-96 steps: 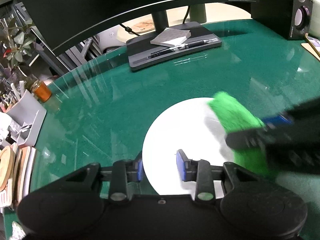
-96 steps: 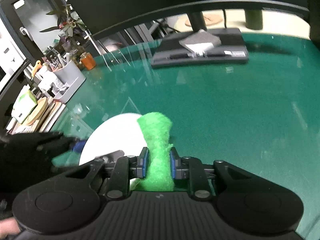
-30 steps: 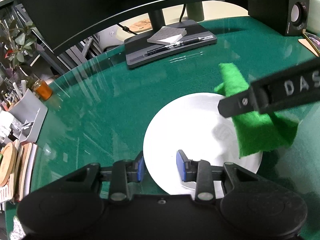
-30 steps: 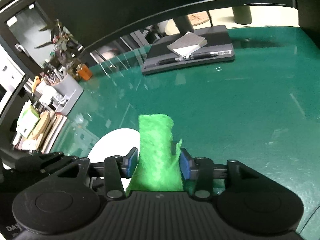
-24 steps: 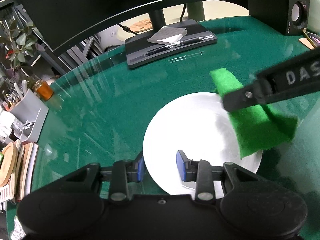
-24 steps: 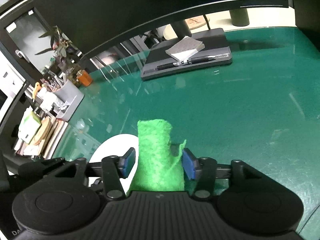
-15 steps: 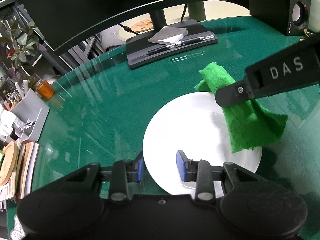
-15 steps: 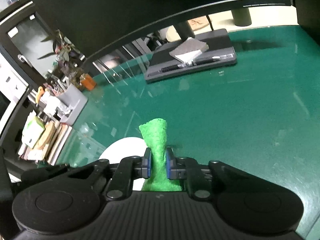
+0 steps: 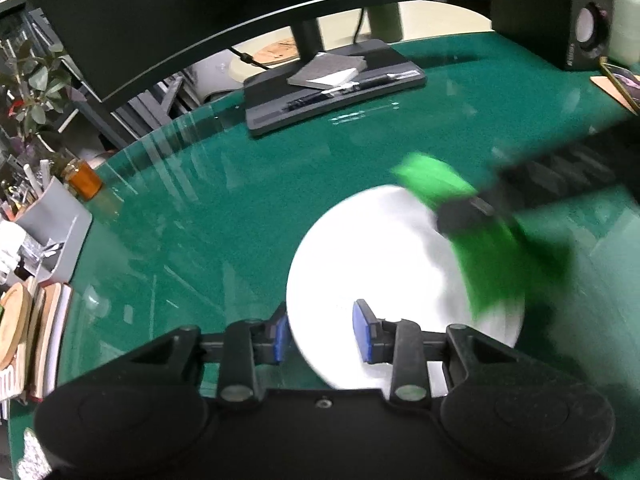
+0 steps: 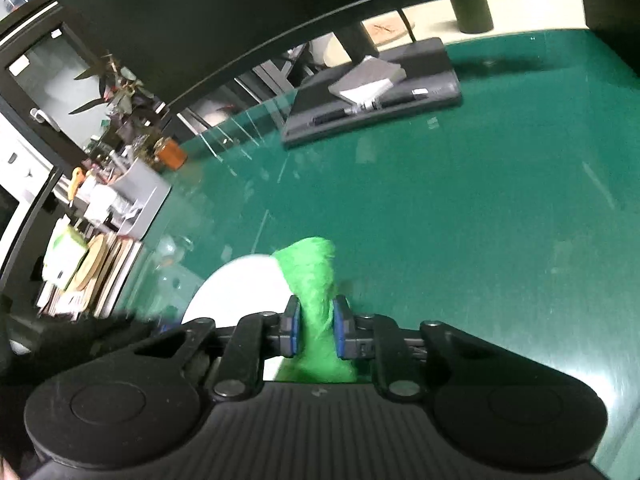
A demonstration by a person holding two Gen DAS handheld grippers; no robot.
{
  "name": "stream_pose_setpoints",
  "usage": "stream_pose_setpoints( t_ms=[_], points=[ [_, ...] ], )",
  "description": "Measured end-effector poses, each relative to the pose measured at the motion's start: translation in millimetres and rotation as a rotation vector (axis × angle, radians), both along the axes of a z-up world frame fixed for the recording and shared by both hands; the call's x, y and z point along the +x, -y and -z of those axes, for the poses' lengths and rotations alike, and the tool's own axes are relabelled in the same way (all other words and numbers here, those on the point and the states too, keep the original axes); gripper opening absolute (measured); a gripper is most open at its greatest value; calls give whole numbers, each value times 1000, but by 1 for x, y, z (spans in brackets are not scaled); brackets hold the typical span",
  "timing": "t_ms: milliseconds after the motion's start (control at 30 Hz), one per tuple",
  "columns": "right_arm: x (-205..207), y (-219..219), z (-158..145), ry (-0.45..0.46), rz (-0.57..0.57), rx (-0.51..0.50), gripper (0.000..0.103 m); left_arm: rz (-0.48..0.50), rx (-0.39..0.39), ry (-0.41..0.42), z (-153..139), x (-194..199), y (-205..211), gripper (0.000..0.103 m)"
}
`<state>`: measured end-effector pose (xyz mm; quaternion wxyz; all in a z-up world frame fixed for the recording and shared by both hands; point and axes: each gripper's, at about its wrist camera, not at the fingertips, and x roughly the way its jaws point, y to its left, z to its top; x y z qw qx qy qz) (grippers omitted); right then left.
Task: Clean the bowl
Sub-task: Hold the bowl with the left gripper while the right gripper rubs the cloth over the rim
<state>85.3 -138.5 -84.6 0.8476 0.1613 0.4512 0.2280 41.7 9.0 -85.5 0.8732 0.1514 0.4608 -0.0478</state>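
1. Bowl (image 9: 384,264), white and shallow, sits on the green bench (image 9: 248,200) right in front of the left gripper (image 9: 320,334), its near rim between that gripper's 2 blue-padded fingers (image 9: 362,336).
2. The left gripper tilts steeply down toward the bench; its jaws have just closed a little and stand narrow, the left pad outside the rim and the right pad over the bowl's inside. Whether the pads actually press on the rim cannot be told.
3. The right gripper (image 10: 316,330) also slopes downward, coming in from the right of the left gripper and crossing above the bowl's far right edge; in the left wrist view it is motion-blurred.
4. Its jaws have just eased open slightly, yet both blue pads press on the green cloth (image 10: 316,280), which is squeezed to a narrow waist between them.
5. From that waist the cloth bulges forward past the fingertips, and more of it hangs below the gripper over the bowl's right side (image 9: 488,256).
6. Ahead of the right gripper and to its left, the bowl's rim (image 10: 236,280) shows just beside the cloth's tip.
7. Well beyond both grippers a dark tray (image 9: 332,92) holds a notepad (image 9: 326,72) and a pen (image 9: 340,90), under a curved monitor (image 9: 240,8).
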Motion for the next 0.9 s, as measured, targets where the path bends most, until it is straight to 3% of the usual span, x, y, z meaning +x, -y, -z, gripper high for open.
stream_pose_setpoints(
  t_ms=[100, 300, 533, 733, 900],
  points=[
    [3, -13, -2, 30, -40, -41, 19, -4, -14, -14, -1, 1, -3, 30],
    [6, -6, 1, 6, -33, -5, 19, 0, -25, -6, -2, 17, -2, 40],
    [-5, 3, -1, -5, -17, -3, 20, 1, -8, -2, 0, 23, -1, 36],
    [-34, 3, -4, -5, -67, -29, 23, 6, -14, 4, 1, 23, -1, 35],
    [-31, 15, -27, 75, -2, -16, 13, 11, -50, -7, -3, 17, -10, 35]
  ],
)
